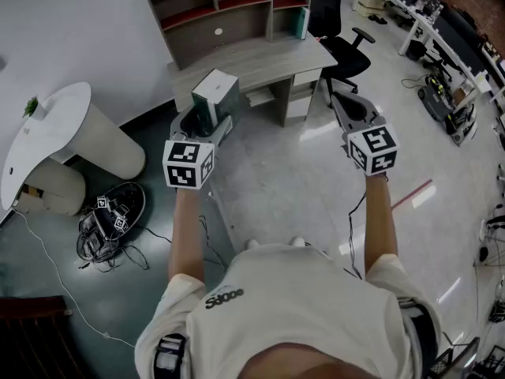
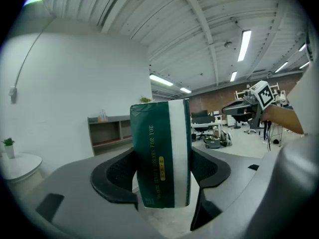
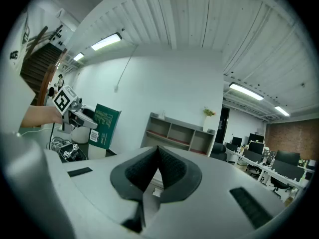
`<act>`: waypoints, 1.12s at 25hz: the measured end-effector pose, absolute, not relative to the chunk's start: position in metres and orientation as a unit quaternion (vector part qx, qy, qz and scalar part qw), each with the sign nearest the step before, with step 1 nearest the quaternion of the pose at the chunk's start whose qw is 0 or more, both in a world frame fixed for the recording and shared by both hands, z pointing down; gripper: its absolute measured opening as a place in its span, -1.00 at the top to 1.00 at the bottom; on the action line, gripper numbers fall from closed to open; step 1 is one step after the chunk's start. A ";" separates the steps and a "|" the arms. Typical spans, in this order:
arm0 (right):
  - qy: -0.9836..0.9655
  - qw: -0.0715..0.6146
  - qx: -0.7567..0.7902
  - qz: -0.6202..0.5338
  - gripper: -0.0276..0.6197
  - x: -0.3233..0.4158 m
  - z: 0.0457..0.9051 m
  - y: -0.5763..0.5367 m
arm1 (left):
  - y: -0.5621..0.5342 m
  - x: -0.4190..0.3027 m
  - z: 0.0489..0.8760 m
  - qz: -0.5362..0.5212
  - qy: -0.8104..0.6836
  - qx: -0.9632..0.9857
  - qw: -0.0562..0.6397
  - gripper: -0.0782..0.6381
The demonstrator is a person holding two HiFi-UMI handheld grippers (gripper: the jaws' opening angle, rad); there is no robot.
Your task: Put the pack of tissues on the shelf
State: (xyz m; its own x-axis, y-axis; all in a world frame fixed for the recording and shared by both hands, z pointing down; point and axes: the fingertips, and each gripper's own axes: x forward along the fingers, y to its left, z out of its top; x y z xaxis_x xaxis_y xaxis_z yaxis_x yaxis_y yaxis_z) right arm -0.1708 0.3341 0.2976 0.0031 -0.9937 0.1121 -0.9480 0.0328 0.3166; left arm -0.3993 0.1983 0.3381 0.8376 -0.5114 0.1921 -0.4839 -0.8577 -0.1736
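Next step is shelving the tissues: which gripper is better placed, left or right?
Left. The left gripper holds the green-and-white tissue pack upright between its jaws, with the grey-brown open shelf unit ahead of it. The right gripper is shut and empty, off to the side.

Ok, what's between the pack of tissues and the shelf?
Just the bare desk top that the shelf stands on; nothing is on it ahead of the pack of tissues. The head view shows this.
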 end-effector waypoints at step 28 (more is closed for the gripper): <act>-0.702 0.056 0.710 -0.028 0.91 0.005 0.326 0.379 | 0.250 -0.253 0.371 -0.151 0.281 -0.947 0.037 -0.16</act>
State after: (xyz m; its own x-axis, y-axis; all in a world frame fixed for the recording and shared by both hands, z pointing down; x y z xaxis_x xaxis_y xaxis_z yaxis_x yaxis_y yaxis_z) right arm 0.0050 0.3792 0.3259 0.0141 -0.9991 0.0399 -0.9929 -0.0093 0.1185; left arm -0.2527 0.2495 0.3706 0.7969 -0.5430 0.2647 -0.5209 -0.8396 -0.1541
